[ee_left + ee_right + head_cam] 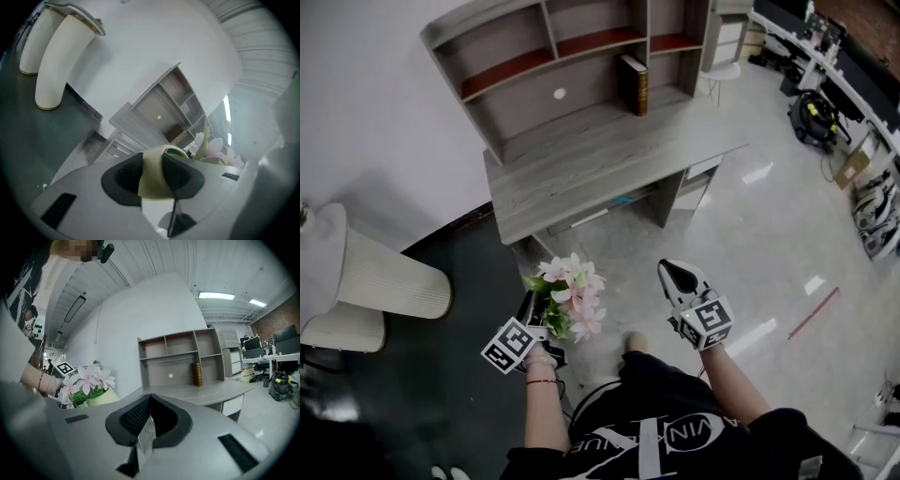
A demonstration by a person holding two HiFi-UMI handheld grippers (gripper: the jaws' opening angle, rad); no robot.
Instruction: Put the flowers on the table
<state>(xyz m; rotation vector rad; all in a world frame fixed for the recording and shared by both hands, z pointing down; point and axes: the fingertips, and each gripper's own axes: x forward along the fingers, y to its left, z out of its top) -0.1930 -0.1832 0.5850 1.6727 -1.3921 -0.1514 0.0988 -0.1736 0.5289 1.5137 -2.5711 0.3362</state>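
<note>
A bunch of pink and white flowers [573, 292] with green leaves stands in a small cream pot [152, 176]. My left gripper [532, 317] is shut on that pot, its dark pads pressing the pot's sides, and holds it in the air in front of the person. The flowers [214, 148] lean off to the right of the jaws. My right gripper [678, 276] hangs to the right of the flowers, shut with nothing in it. The grey wooden desk [609, 159] with a shelf unit lies ahead, beyond both grippers. In the right gripper view the flowers [87, 379] show at the left.
A dark book [634, 84] stands upright on the desk by the shelves. Two tall white ribbed vases [392, 277] stand on dark flooring at the left. A desk drawer unit [700, 178] and glossy floor lie to the right; office benches and a vacuum cleaner [813, 117] are far right.
</note>
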